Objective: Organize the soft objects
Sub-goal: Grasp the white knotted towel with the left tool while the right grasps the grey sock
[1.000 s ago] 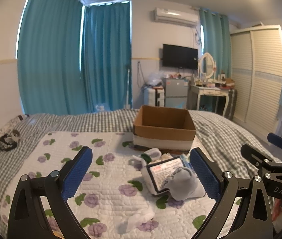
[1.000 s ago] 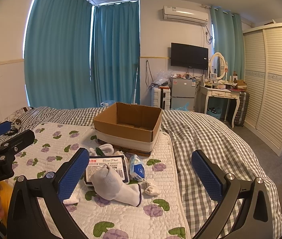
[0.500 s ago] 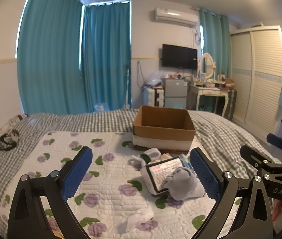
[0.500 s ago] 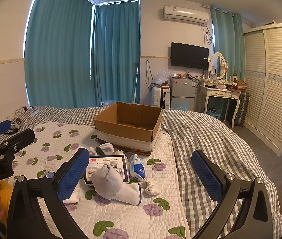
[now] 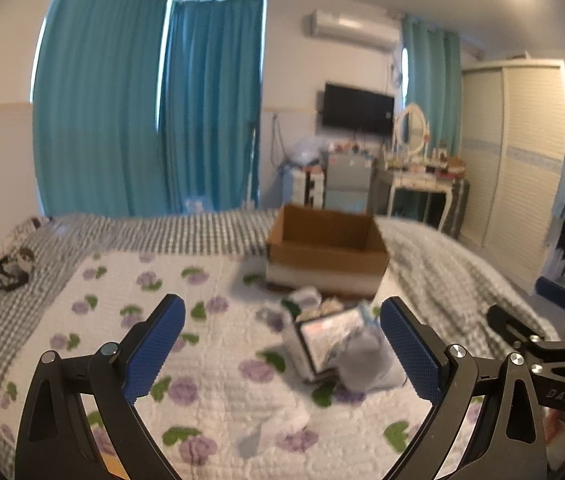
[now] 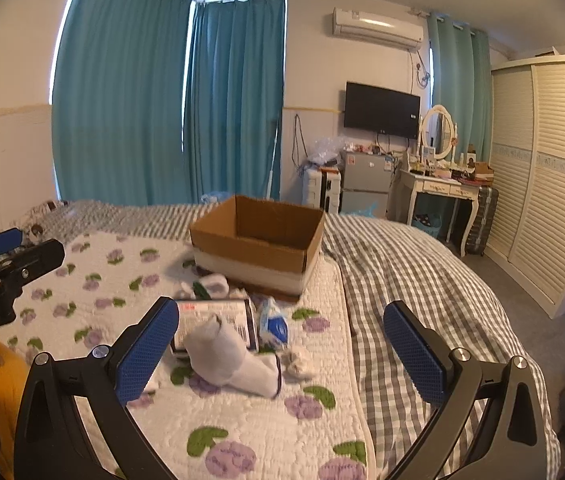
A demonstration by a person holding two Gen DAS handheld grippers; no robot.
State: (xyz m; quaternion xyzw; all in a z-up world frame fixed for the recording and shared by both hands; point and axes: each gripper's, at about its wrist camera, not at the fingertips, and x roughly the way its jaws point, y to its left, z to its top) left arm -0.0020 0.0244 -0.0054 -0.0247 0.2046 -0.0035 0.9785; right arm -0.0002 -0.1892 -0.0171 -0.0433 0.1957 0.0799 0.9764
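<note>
An open cardboard box (image 6: 258,240) stands on the bed; it also shows in the left wrist view (image 5: 326,252). In front of it lies a heap of soft things: a white sock (image 6: 230,360), a tissue pack (image 6: 214,320), a blue-and-white pouch (image 6: 274,322) and small white socks (image 6: 212,284). In the left wrist view the sock (image 5: 366,364) and tissue pack (image 5: 322,340) are blurred. My left gripper (image 5: 282,352) is open and empty above the quilt. My right gripper (image 6: 282,356) is open and empty, with the sock between its fingers' lines of sight.
A floral quilt (image 6: 114,280) covers the bed's left part, a grey checked cover (image 6: 402,280) the right. A loose white cloth (image 5: 278,420) lies near me. A dark item (image 5: 10,272) lies at the far left. A wardrobe (image 6: 542,184) and dressing table (image 6: 438,188) stand right.
Both views have shifted slightly and the left wrist view has become blurred with motion. The objects on the bed have not moved. Both grippers stay open.
</note>
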